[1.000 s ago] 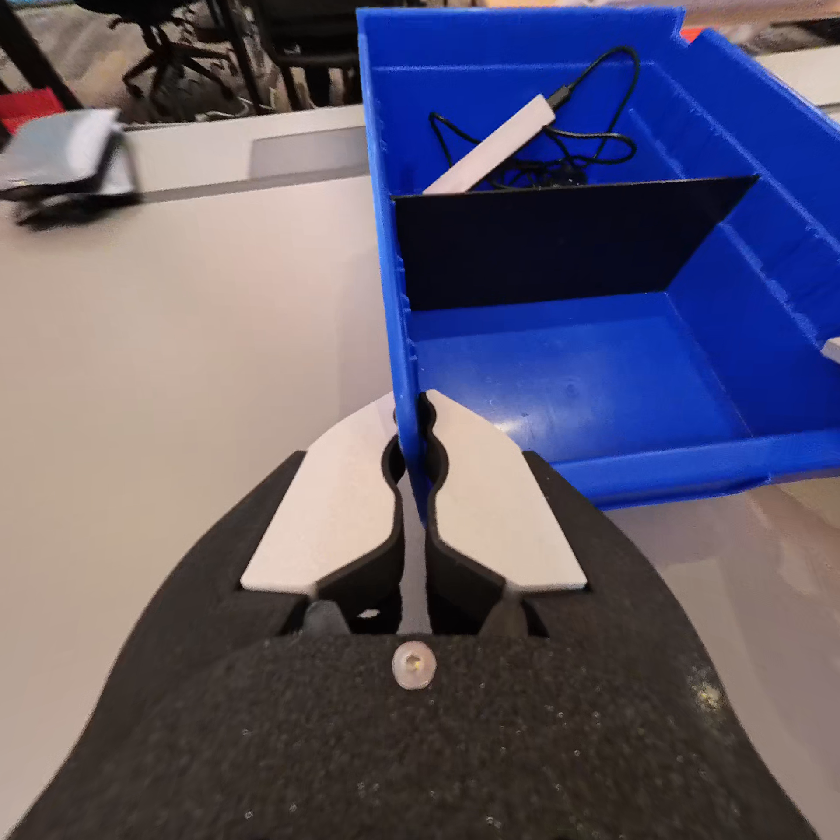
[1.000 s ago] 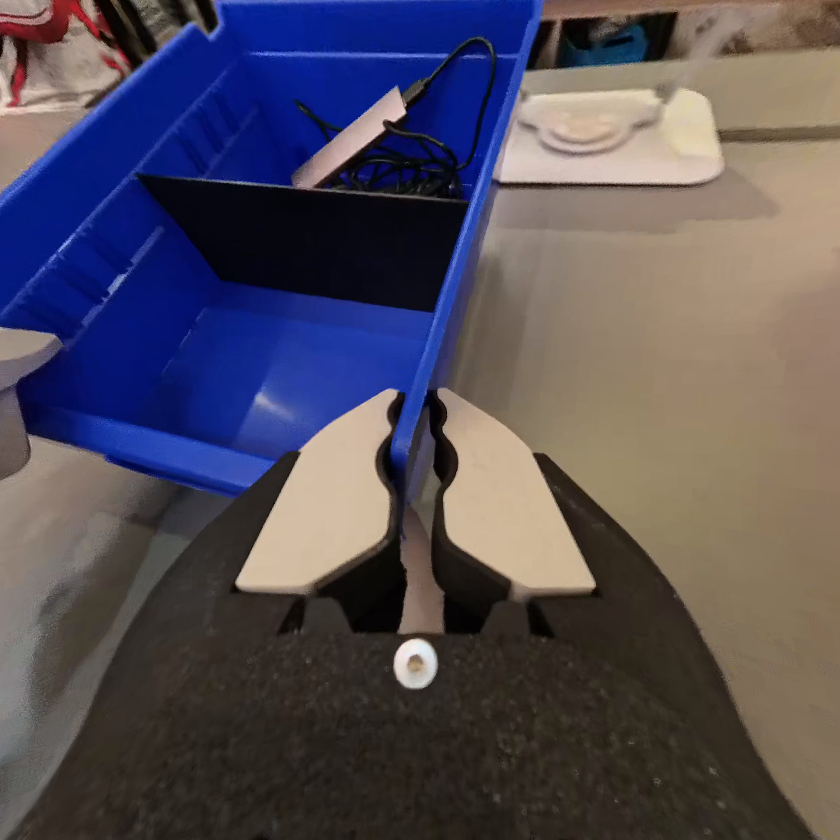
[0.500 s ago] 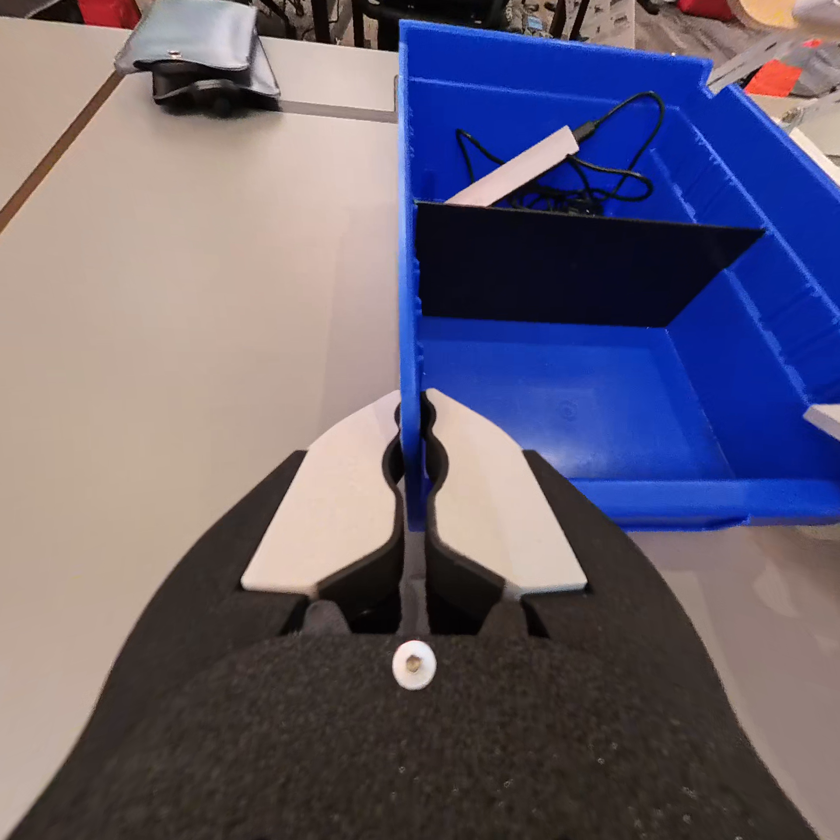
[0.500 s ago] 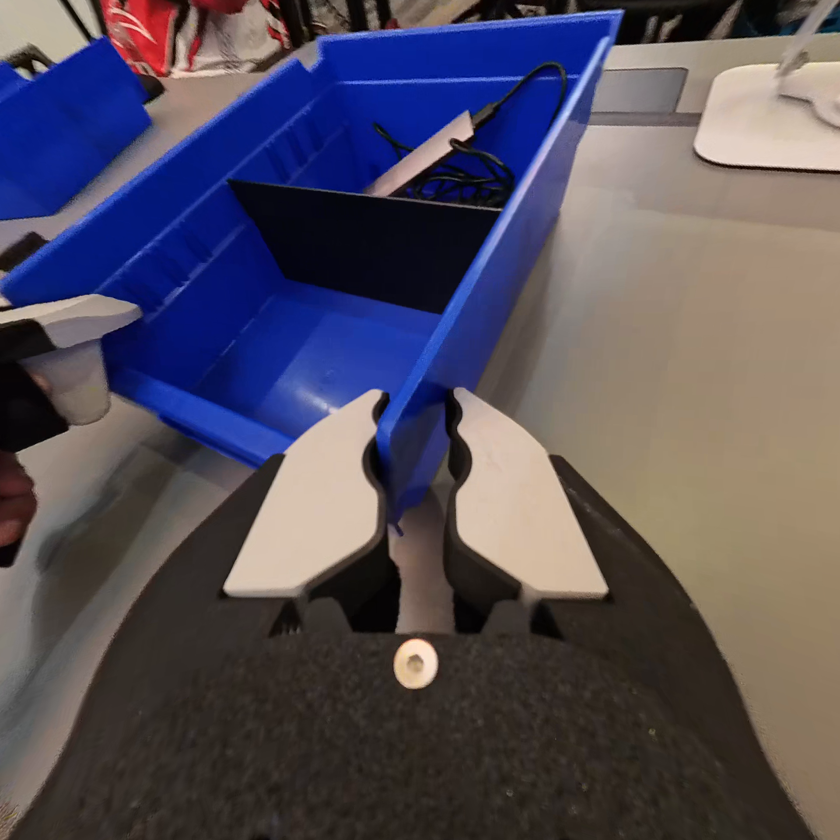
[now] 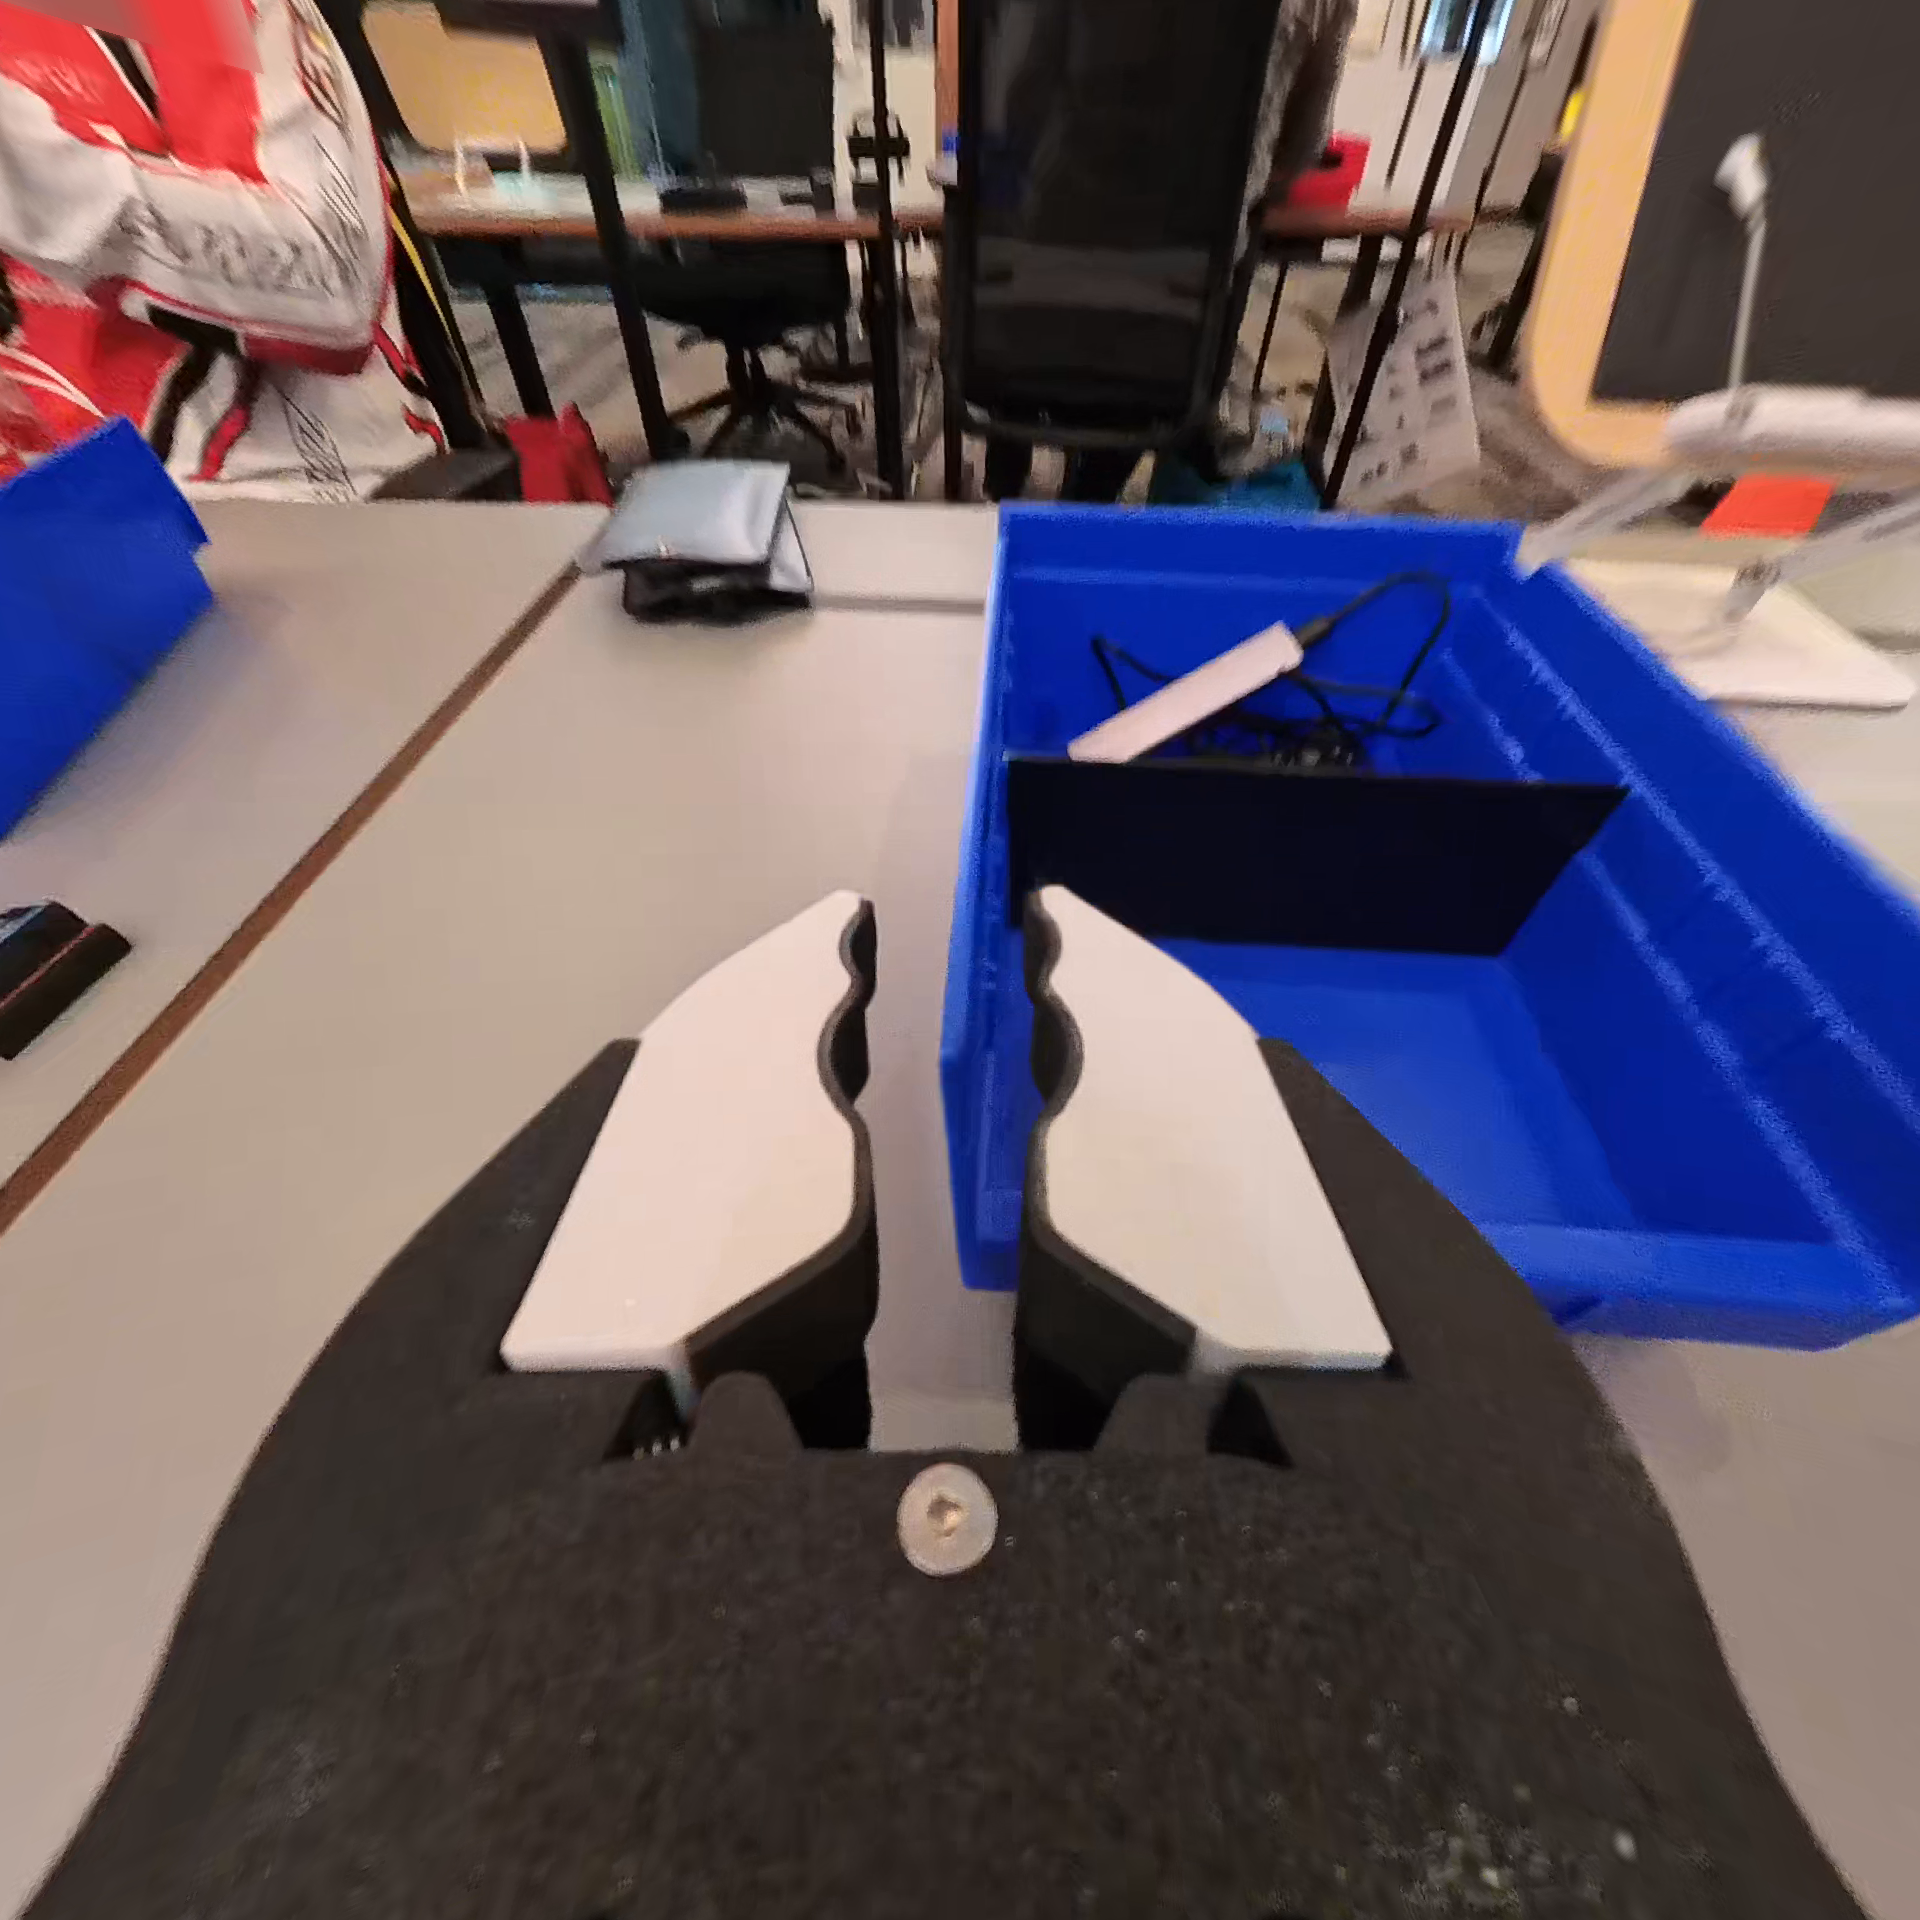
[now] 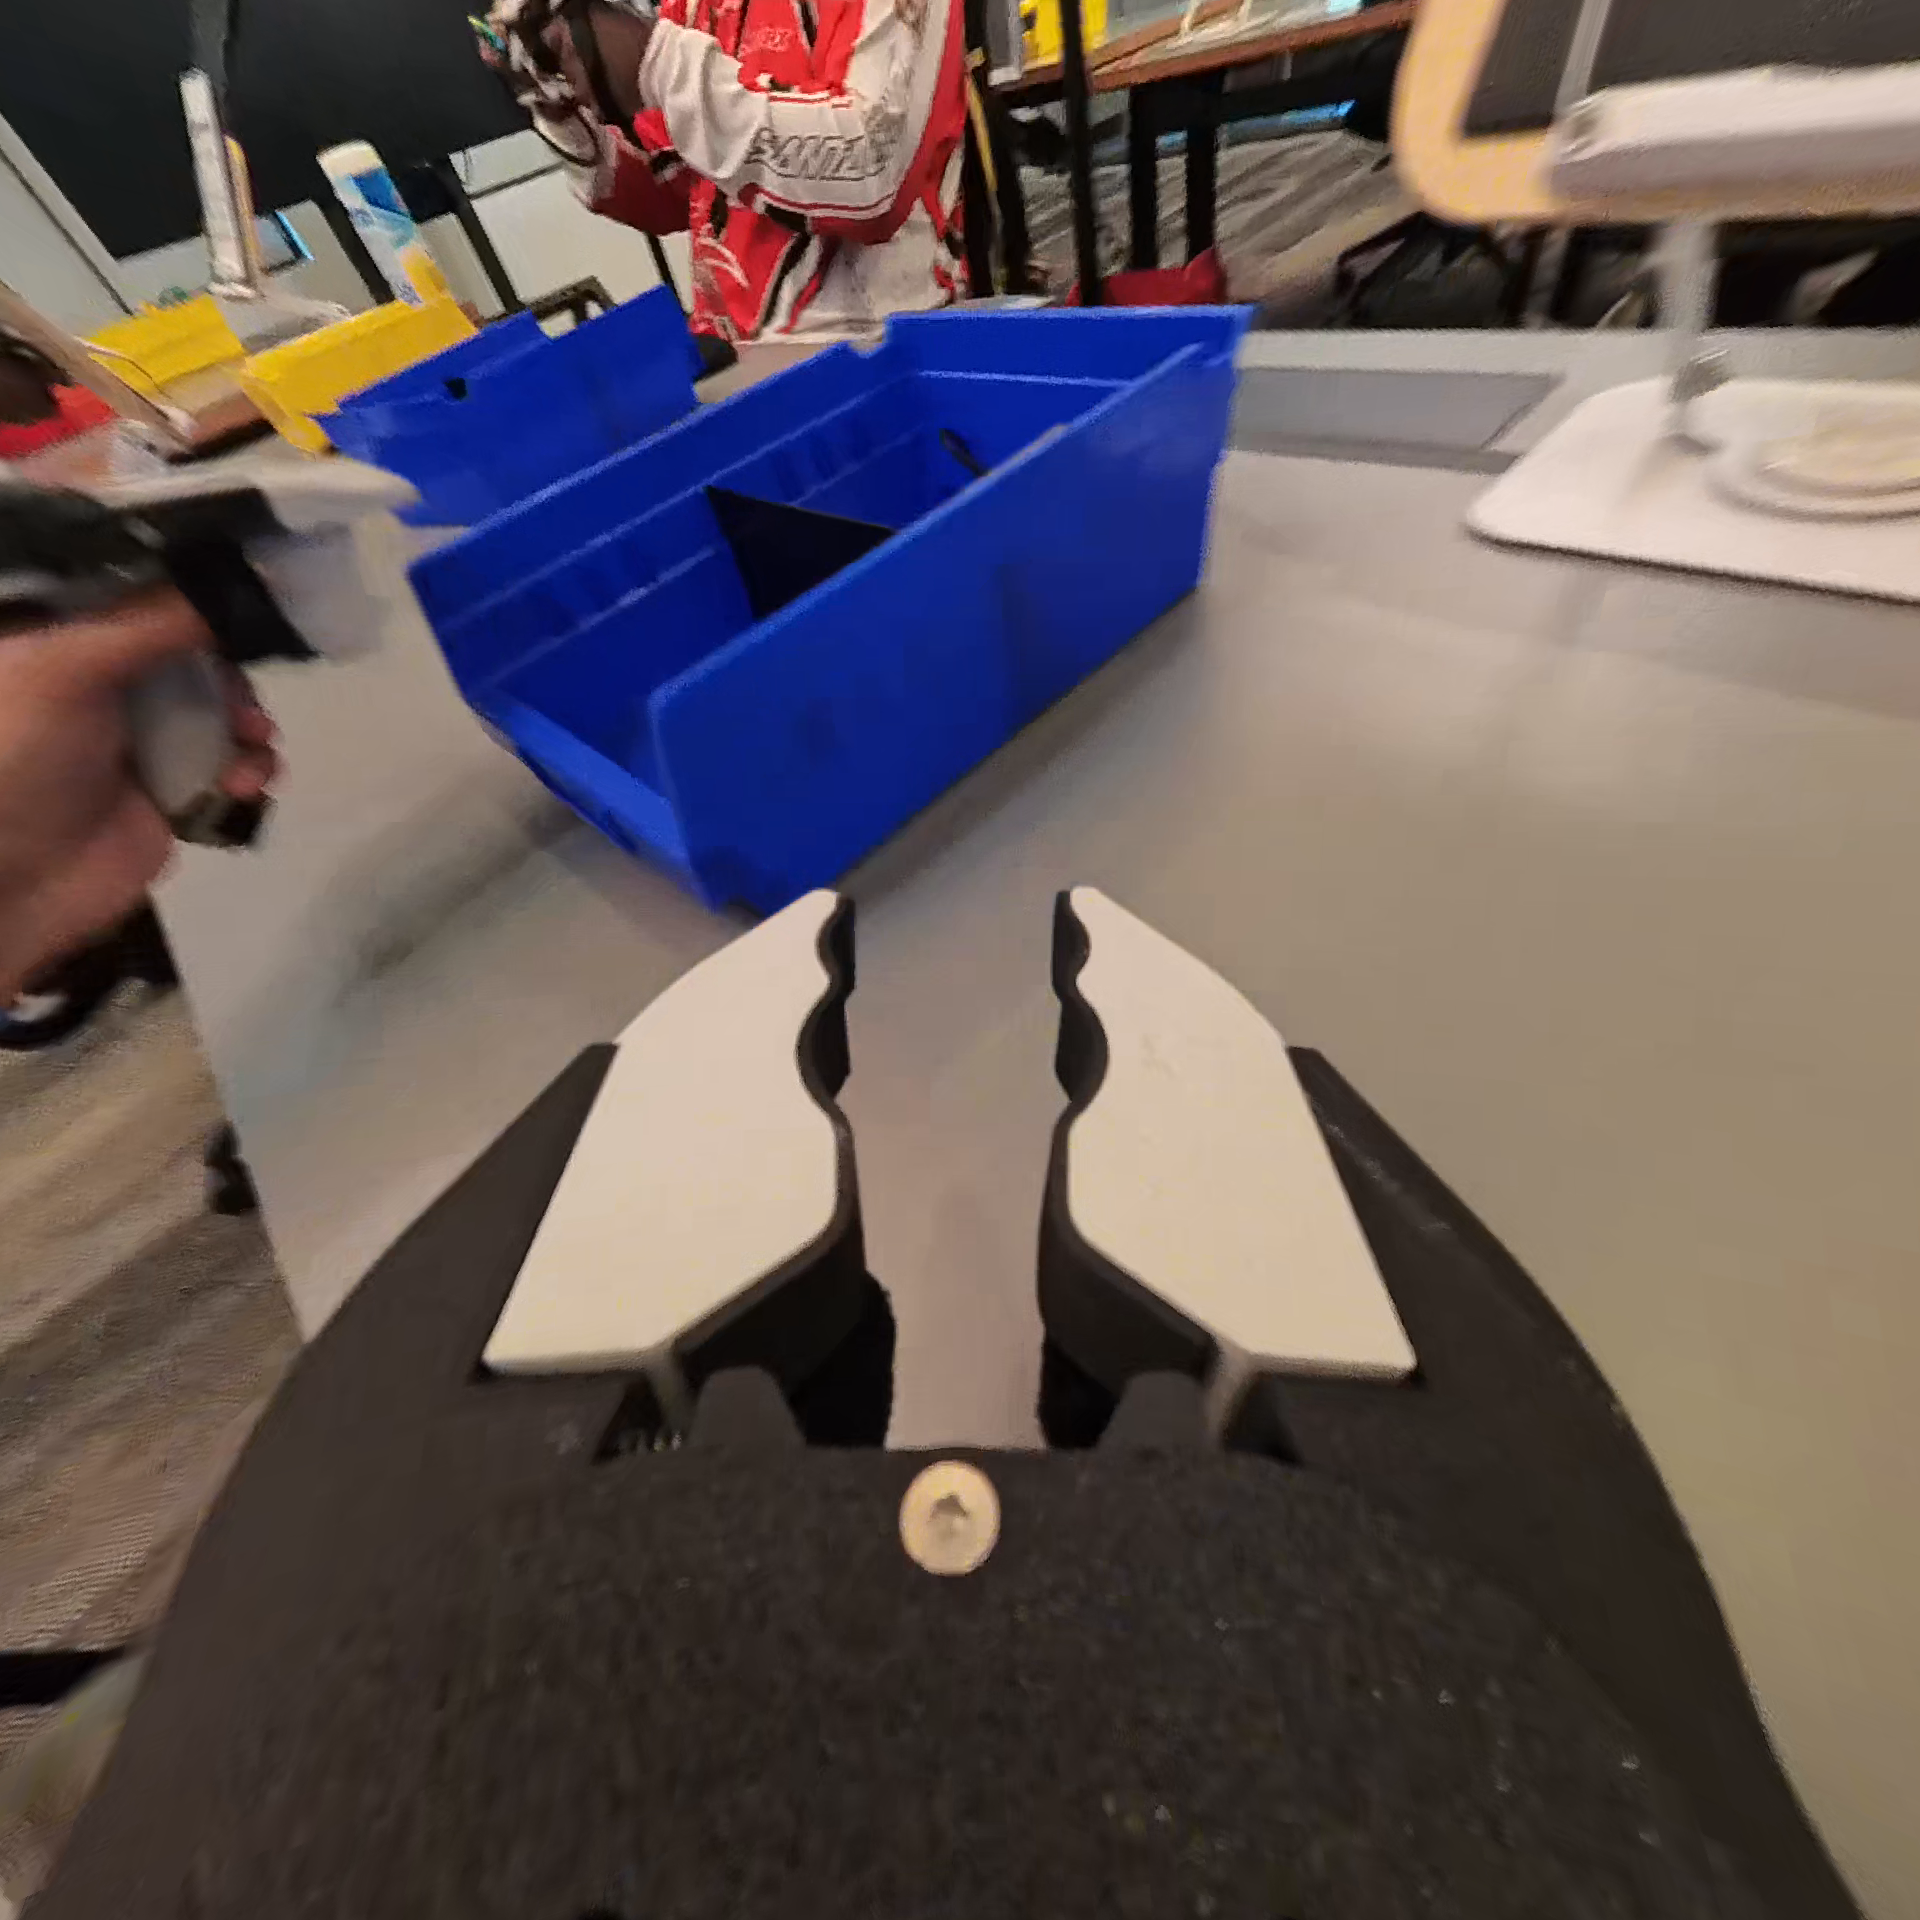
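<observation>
Bin (image 5: 1351, 1049) lengthwise away, hand-held grippers parted

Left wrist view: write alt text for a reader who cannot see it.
The left gripper hangs open and empty over a grey table, beside the left wall of a blue bin. A black divider splits the bin: the near half is bare, the far half holds a white stick with a black cable.

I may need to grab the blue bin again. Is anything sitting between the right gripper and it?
Nothing visible. The right gripper is open, just short of the blue bin near corner, with only bare table between them.
</observation>
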The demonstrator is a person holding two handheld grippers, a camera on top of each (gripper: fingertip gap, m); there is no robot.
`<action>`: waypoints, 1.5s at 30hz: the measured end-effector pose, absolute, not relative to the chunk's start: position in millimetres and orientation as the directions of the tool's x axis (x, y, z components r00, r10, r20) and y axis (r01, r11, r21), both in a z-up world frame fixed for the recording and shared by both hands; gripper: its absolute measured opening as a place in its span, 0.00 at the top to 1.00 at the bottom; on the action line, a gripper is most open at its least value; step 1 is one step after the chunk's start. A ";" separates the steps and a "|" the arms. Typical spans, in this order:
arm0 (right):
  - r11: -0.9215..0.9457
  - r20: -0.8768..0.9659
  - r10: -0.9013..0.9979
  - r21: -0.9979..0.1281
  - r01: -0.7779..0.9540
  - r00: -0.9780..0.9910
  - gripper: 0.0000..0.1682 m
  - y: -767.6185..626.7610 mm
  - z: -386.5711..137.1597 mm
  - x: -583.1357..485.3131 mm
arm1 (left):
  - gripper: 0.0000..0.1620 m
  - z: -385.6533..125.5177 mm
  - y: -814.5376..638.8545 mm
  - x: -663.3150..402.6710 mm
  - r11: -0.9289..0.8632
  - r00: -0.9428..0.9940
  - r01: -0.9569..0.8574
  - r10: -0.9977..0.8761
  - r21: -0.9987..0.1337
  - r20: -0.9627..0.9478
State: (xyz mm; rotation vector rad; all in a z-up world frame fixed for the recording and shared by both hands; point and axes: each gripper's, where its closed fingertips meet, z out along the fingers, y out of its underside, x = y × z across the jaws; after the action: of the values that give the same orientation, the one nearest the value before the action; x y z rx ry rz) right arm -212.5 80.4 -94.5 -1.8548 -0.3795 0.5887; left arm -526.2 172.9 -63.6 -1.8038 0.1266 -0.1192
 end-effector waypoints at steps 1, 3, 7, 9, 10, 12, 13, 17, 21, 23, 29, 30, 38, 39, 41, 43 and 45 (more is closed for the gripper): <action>-0.330 -0.174 0.505 -0.944 0.003 0.845 0.79 75.3 -95.3 -189.3 | 0.84 -55.4 168.6 -522.0 -0.213 0.988 0.003 -0.152 -0.977 0.036; -0.311 -0.095 0.449 -0.949 0.056 0.888 0.79 64.2 -98.7 -138.5 | 0.83 -45.9 158.7 -504.9 -0.195 0.981 0.023 -0.185 -0.981 0.060; -0.291 -0.017 0.246 -0.955 0.057 0.969 0.78 38.9 -93.2 -30.5 | 0.83 -60.8 133.6 -446.0 -0.248 0.952 -0.040 -0.305 -0.968 0.038; -0.255 -0.023 0.154 -0.967 0.017 0.988 0.78 24.5 -84.5 15.9 | 0.84 -74.2 115.8 -403.7 -0.296 0.901 -0.048 -0.424 -0.954 0.086; -0.238 -0.035 0.108 -0.971 -0.008 0.994 0.78 18.6 -83.0 38.6 | 0.85 -80.4 106.2 -383.7 -0.320 0.868 -0.052 -0.483 -0.946 0.116; -0.226 -0.039 0.011 -0.973 -0.035 0.999 0.76 8.7 -90.8 82.9 | 0.85 -91.6 91.3 -353.8 -0.339 0.814 -0.077 -0.564 -0.938 0.137; -0.238 -0.037 -0.037 -0.970 -0.045 0.999 0.76 4.5 -98.9 102.5 | 0.85 -97.0 87.5 -344.6 -0.329 0.802 -0.098 -0.585 -0.939 0.121; -0.327 -0.097 -0.130 -0.935 -0.135 0.987 0.73 -2.2 -119.0 146.5 | 0.86 -112.8 80.8 -321.2 -0.352 0.748 -0.154 -0.652 -0.923 0.124; -0.324 -0.111 -0.143 -0.934 -0.152 0.984 0.74 1.9 -118.8 153.7 | 0.86 -111.0 89.2 -321.4 -0.358 0.735 -0.136 -0.662 -0.924 0.149; -0.338 -0.134 -0.127 -0.925 -0.170 0.983 0.75 3.7 -123.3 147.3 | 0.86 -112.5 93.8 -329.1 -0.369 0.754 -0.142 -0.642 -0.919 0.141; -0.358 -0.198 -0.084 -0.908 -0.215 0.977 0.76 11.2 -129.2 133.2 | 0.86 -120.2 91.6 -349.4 -0.414 0.790 -0.113 -0.589 -0.903 0.172; -0.360 -0.170 -0.091 -0.913 -0.192 0.981 0.77 12.6 -128.8 134.9 | 0.86 -119.0 91.1 -350.8 -0.416 0.790 -0.099 -0.585 -0.904 0.183; -0.354 -0.208 -0.062 -0.910 -0.216 0.976 0.79 22.7 -127.2 126.0 | 0.86 -117.1 87.3 -353.1 -0.411 0.777 -0.086 -0.598 -0.908 0.197; -0.355 -0.208 -0.060 -0.910 -0.215 0.976 0.79 23.3 -126.8 125.2 | 0.85 -116.6 87.1 -353.6 -0.407 0.775 -0.092 -0.603 -0.909 0.192; -0.353 -0.196 -0.055 -0.913 -0.202 0.979 0.80 23.8 -125.4 123.4 | 0.85 -110.0 86.5 -354.2 -0.387 0.760 -0.094 -0.623 -0.917 0.185; -0.357 -0.186 -0.045 -0.915 -0.190 0.981 0.80 24.7 -125.6 121.1 | 0.85 -93.1 86.0 -352.8 -0.351 0.714 -0.078 -0.673 -0.933 0.193; -0.363 -0.190 -0.037 -0.912 -0.190 0.981 0.80 25.5 -127.0 119.6 | 0.85 -73.8 93.9 -355.5 -0.323 0.669 -0.106 -0.723 -0.940 0.173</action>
State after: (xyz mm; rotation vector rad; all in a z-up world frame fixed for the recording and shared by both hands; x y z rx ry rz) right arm 119.6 25.5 -127.0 -1.9389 0.1629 0.1609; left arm -355.5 93.9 -73.8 -1.8171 0.6597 -0.7234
